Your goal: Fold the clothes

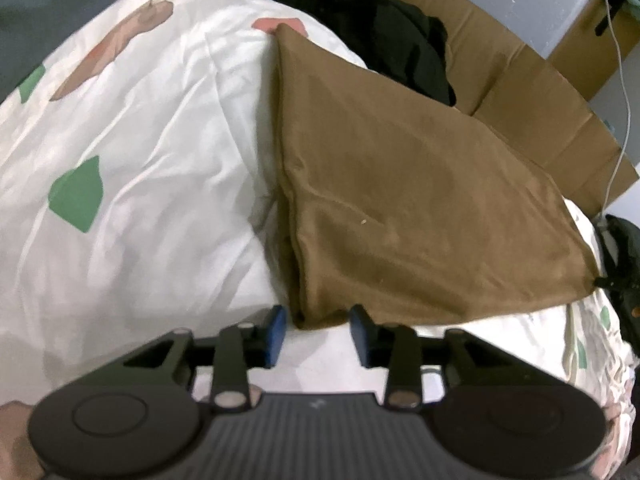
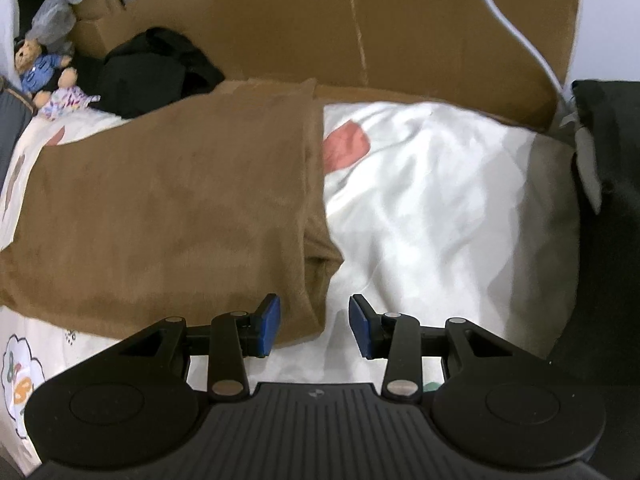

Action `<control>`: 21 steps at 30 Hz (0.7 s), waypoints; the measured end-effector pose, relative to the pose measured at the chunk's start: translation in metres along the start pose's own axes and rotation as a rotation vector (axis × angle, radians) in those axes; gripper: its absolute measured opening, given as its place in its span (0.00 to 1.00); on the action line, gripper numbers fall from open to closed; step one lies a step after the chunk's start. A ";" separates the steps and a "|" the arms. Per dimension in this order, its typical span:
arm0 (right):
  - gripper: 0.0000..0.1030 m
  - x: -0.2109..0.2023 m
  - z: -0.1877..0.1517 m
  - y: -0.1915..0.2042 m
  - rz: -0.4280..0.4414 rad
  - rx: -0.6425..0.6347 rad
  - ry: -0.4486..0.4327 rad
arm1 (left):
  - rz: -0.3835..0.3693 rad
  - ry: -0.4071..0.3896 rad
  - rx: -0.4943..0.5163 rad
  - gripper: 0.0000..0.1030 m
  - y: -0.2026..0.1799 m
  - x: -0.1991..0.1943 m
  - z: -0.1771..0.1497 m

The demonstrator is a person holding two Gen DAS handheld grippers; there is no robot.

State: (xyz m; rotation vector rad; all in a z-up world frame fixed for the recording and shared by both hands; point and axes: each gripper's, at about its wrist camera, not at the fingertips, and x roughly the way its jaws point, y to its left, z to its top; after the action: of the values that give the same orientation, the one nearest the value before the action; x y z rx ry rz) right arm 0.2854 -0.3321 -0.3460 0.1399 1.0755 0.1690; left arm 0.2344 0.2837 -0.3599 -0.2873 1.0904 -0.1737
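Apparently folded already, the brown garment (image 1: 420, 200) lay flat on the bed (image 1: 140, 160), its near corners just ahead of each gripper. Left fingers (image 1: 276, 330) and right fingers (image 2: 269, 322) stood released, holding nothing, probably placed to pinch those corners for another fold

The left tongs (image 1: 318, 334) stand open at the near corner of a folded brown garment (image 1: 420, 200) on a white quilt (image 1: 140, 160).
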 end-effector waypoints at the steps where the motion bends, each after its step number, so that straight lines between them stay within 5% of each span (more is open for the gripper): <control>1: 0.23 0.001 -0.001 0.000 -0.001 -0.002 0.004 | 0.009 0.005 0.005 0.07 0.000 0.002 -0.001; 2: 0.12 0.004 -0.002 0.001 0.001 -0.010 0.015 | 0.015 0.004 0.009 0.06 0.000 0.002 -0.001; 4: 0.09 0.007 -0.004 0.003 -0.017 -0.041 0.028 | 0.023 -0.002 0.016 0.05 -0.001 -0.001 -0.001; 11: 0.07 0.002 0.008 0.007 -0.066 -0.068 0.050 | 0.036 0.008 0.050 0.05 0.001 -0.025 0.003; 15: 0.00 -0.002 0.017 0.000 -0.169 -0.059 0.074 | 0.057 0.040 0.065 0.05 0.001 -0.028 0.003; 21: 0.01 -0.012 0.007 -0.024 -0.107 0.017 0.063 | 0.071 0.051 0.028 0.09 0.002 -0.021 -0.002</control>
State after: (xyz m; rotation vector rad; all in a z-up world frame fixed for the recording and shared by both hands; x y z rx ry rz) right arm 0.2874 -0.3580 -0.3368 0.0923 1.1448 0.0678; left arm 0.2233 0.2913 -0.3432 -0.2194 1.1463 -0.1334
